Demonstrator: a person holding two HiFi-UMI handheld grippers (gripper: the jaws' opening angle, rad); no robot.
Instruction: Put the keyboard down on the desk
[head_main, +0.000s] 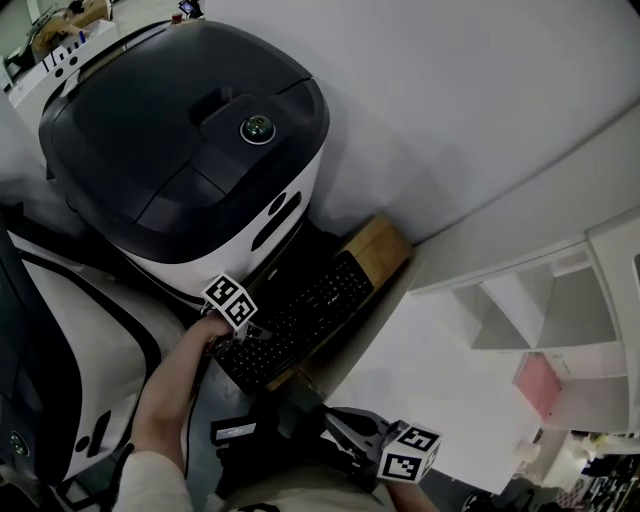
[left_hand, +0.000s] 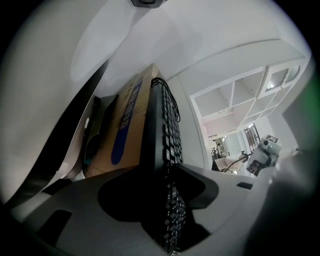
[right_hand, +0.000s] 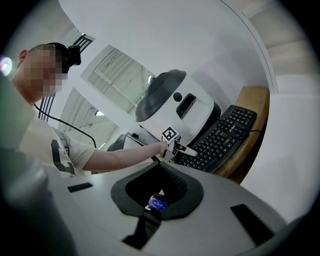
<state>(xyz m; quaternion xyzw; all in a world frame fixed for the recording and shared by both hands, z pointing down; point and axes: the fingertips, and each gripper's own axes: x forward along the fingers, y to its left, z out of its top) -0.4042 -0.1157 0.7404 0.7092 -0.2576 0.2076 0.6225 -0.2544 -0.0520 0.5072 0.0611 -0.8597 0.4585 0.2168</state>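
Left gripper (head_main: 255, 330) clamped on near end of keyboard (head_main: 305, 312), centre of head view; pad contact lost in shadow. Keyboard lies on cardboard box (head_main: 382, 243), mostly hidden beneath. Right gripper (right_hand: 159, 192) low in frame, jaws together, empty.

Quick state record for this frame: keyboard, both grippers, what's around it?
keyboard: on the box, between machine and desk; not on the desk
box: brown cardboard, under the keyboard
machine: large, black and white, left of the keyboard
desk: white, right of the keyboard
left gripper: looks closed on the keyboard's near end
right gripper: shut, away from the keyboard
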